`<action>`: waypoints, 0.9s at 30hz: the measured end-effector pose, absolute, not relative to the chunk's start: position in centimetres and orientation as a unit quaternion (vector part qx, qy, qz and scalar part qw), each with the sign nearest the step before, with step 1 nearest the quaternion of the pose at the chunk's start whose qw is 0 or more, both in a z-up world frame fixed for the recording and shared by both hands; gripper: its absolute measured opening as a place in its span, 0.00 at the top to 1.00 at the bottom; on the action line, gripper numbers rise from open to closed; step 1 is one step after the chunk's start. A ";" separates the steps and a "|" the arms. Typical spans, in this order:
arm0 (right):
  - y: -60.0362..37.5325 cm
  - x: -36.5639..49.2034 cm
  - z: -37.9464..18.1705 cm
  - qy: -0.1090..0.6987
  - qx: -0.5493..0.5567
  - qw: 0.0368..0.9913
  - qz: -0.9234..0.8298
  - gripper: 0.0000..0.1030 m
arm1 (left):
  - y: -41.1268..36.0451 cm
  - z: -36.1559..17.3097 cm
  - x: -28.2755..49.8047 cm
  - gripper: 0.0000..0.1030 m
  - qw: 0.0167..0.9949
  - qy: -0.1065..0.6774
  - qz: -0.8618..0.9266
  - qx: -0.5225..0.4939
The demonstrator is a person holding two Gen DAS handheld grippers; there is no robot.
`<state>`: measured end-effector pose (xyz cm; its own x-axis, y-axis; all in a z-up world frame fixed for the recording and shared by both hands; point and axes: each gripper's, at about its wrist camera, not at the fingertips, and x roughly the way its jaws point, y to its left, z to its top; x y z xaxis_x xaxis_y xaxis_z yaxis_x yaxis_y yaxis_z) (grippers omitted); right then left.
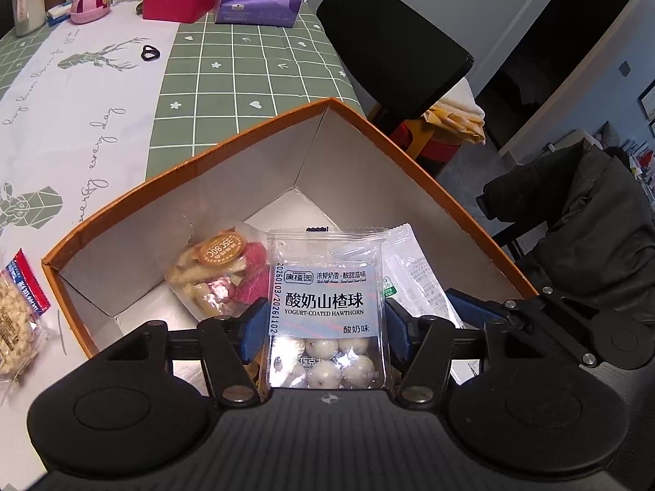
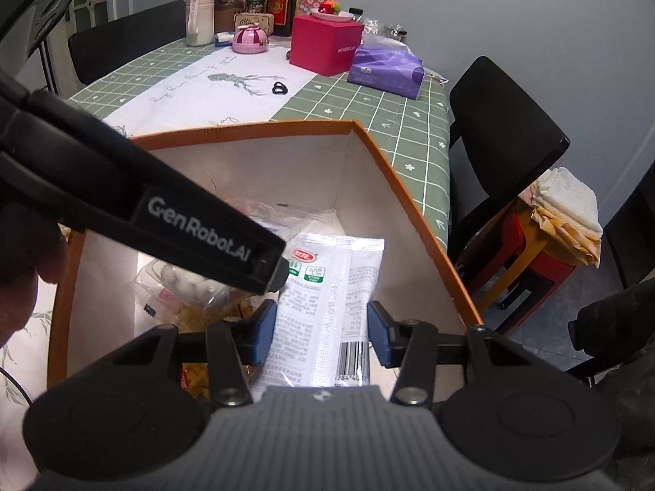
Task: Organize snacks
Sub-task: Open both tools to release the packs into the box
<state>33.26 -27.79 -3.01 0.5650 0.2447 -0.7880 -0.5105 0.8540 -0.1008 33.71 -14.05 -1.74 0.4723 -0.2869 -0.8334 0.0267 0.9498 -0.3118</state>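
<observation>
Both hands over orange box (image 1: pixel 409 155). Left gripper (image 1: pixel 325 329) fingers pinching hawthorn ball pack (image 1: pixel 325 307); right gripper (image 2: pixel 321 331) fingers clamped on white sachet (image 2: pixel 327 298). Fruit chip bag (image 1: pixel 217 274) already inside. Cracker pack (image 1: pixel 16 311) on bench (image 1: pixel 102 143), probably next.

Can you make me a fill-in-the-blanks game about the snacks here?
1. The box has an ______ rim.
2. The packet between the left jaws holds white ______.
3. The packet between the right jaws is mostly ______.
4. The tissue pack on the table is ______.

Missing words: orange; balls; white; purple
</observation>
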 end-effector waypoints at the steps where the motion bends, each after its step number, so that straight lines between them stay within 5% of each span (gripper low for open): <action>1: -27.7 33.3 -3.1 0.414 -0.162 0.869 0.217 0.54 | -14.1 -1.8 33.8 0.34 0.848 0.505 -0.093 -0.129; 5: -27.7 33.6 -3.4 0.419 -0.161 0.868 0.213 0.53 | -14.2 -1.6 33.7 0.31 0.851 0.502 -0.094 -0.123; 17: -27.5 31.6 -2.1 0.411 -0.172 0.871 0.207 0.19 | -13.0 0.8 31.9 0.27 0.855 0.495 -0.102 -0.118; 27: -26.0 26.6 1.7 0.367 -0.150 0.891 0.224 0.14 | -10.6 4.3 26.6 0.27 0.872 0.476 -0.091 -0.065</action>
<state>26.64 -25.96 1.72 0.6311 0.2886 -0.7200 -0.5084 0.8549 -0.1030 26.57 -10.59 4.35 0.5303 -0.2200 -0.8187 0.0959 0.9751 -0.1999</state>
